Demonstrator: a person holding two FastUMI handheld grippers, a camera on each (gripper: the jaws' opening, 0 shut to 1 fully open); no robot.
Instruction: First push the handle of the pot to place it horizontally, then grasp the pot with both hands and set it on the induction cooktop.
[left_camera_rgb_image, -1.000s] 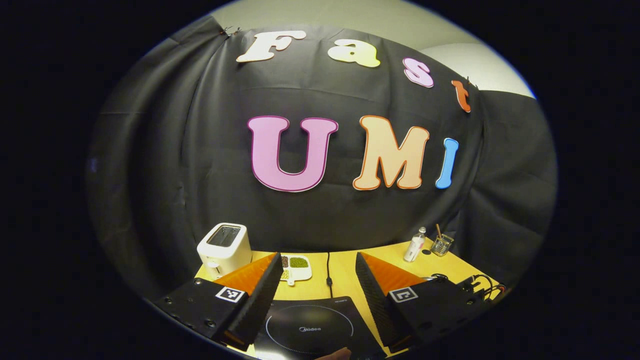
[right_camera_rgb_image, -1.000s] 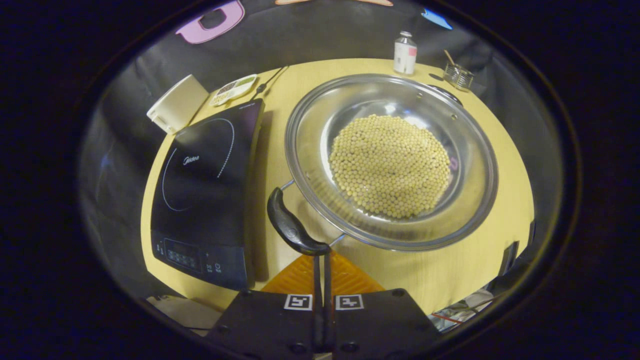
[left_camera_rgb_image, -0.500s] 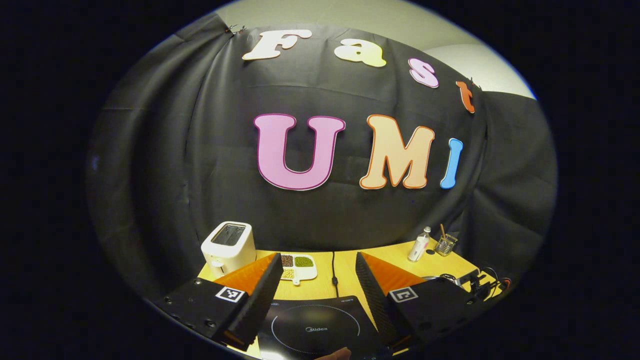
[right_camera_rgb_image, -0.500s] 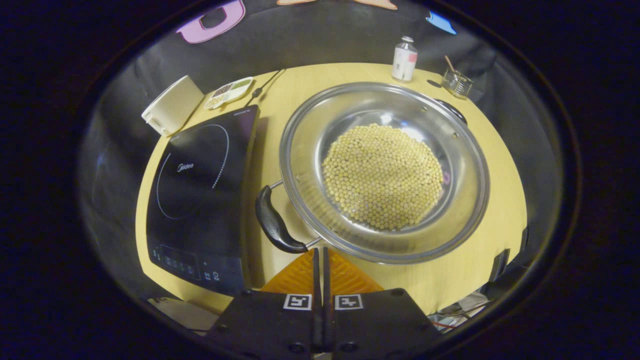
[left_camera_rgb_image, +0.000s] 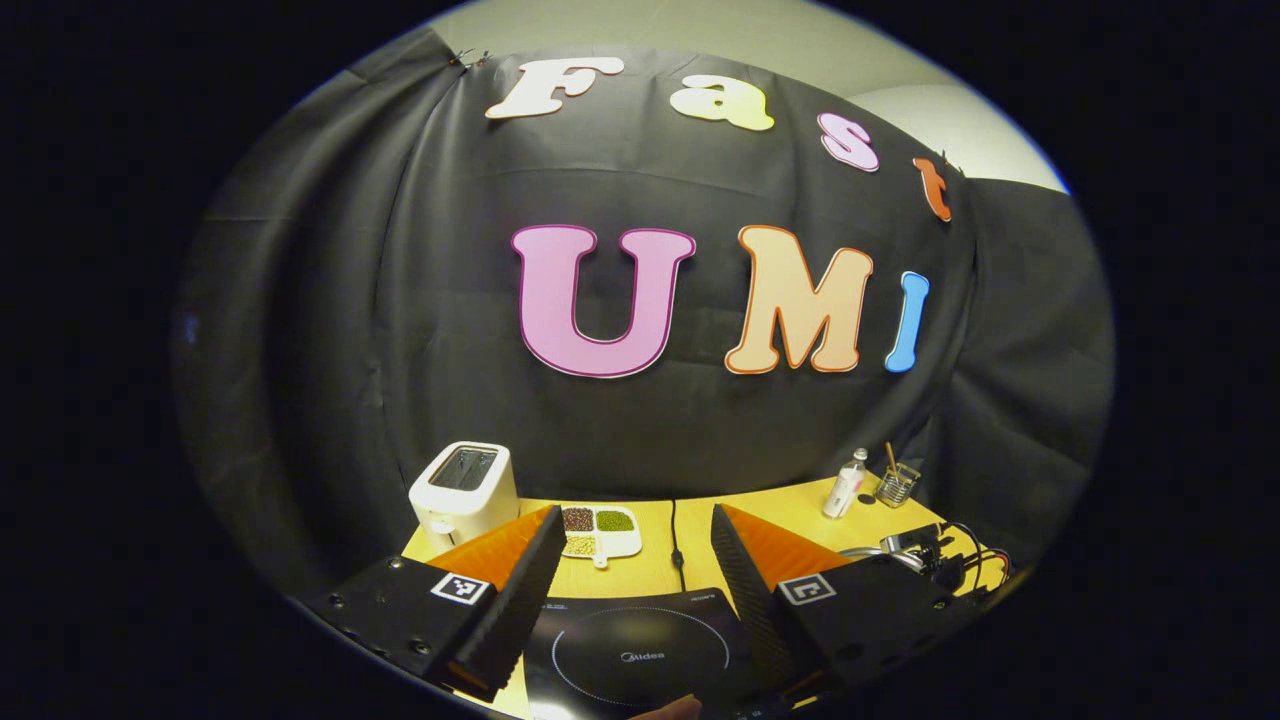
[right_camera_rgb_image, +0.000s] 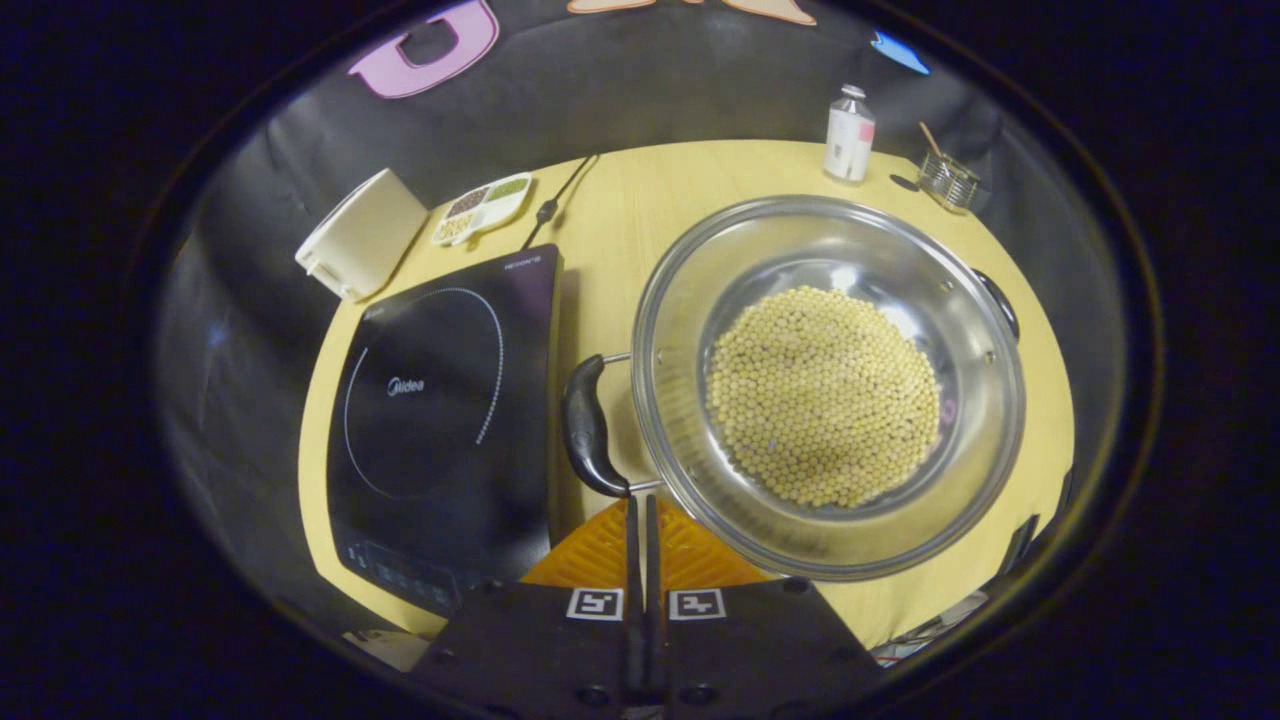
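Note:
In the right gripper view a steel pot (right_camera_rgb_image: 960, 320) full of pale round beans (right_camera_rgb_image: 825, 395) sits on the wooden table. Its near black handle (right_camera_rgb_image: 586, 427) points left toward the black induction cooktop (right_camera_rgb_image: 440, 400); a second handle (right_camera_rgb_image: 998, 300) shows at the far right rim. My right gripper (right_camera_rgb_image: 640, 500) is shut, empty, its tips touching the near handle's lower end. In the left gripper view my left gripper (left_camera_rgb_image: 632, 525) is open and raised above the cooktop (left_camera_rgb_image: 640, 655), facing the wall.
A white toaster (right_camera_rgb_image: 360, 245) and a divided dish of beans (right_camera_rgb_image: 482, 207) stand at the back left, beside a power cord (right_camera_rgb_image: 560, 195). A small bottle (right_camera_rgb_image: 848, 135) and a glass with a stick (right_camera_rgb_image: 945, 180) are at the back right. Cables (left_camera_rgb_image: 950, 565) lie by the right edge.
The pot has turned: its near handle swung from the front round to the left, toward the cooktop, with my shut right gripper against it. The left gripper view shifted slightly left.

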